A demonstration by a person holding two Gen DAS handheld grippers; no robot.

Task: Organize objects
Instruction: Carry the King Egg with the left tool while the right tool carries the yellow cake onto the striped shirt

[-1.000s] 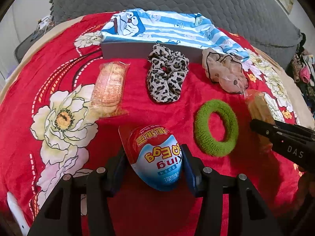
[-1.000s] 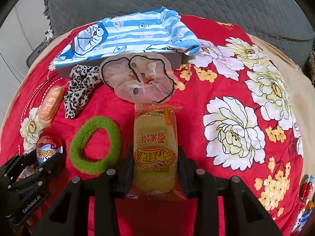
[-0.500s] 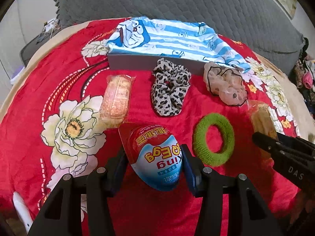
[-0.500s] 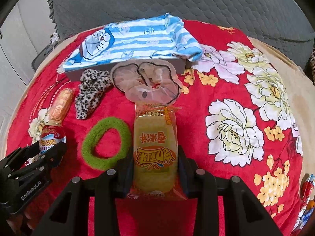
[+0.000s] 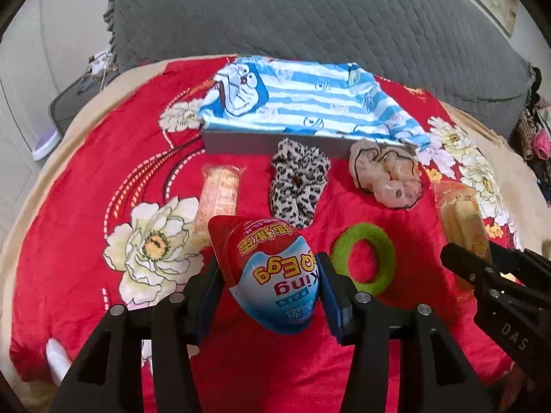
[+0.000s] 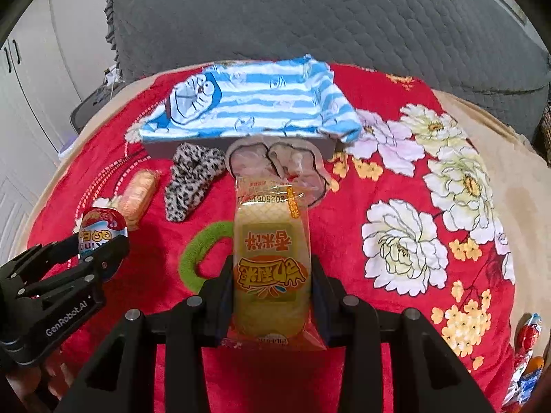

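Red-and-blue chocolate egg (image 5: 275, 275) clamped in the left tool (image 5: 270, 290) and yellow snack packet (image 6: 272, 268) in the right tool (image 6: 272, 292) hang above the bed (image 6: 361, 79); carrying them to the grey box (image 5: 241, 143) seems next.

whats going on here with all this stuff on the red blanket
A person is sorting small items with a claw in each hand. The left claw is shut on a surprise egg, and the right claw is shut on a yellow snack packet, both held above the red floral blanket. On it lie a green hair ring, a leopard scrunchie, a beige scrunchie and another wrapped snack, before a gray box lined with striped cartoon cloth.
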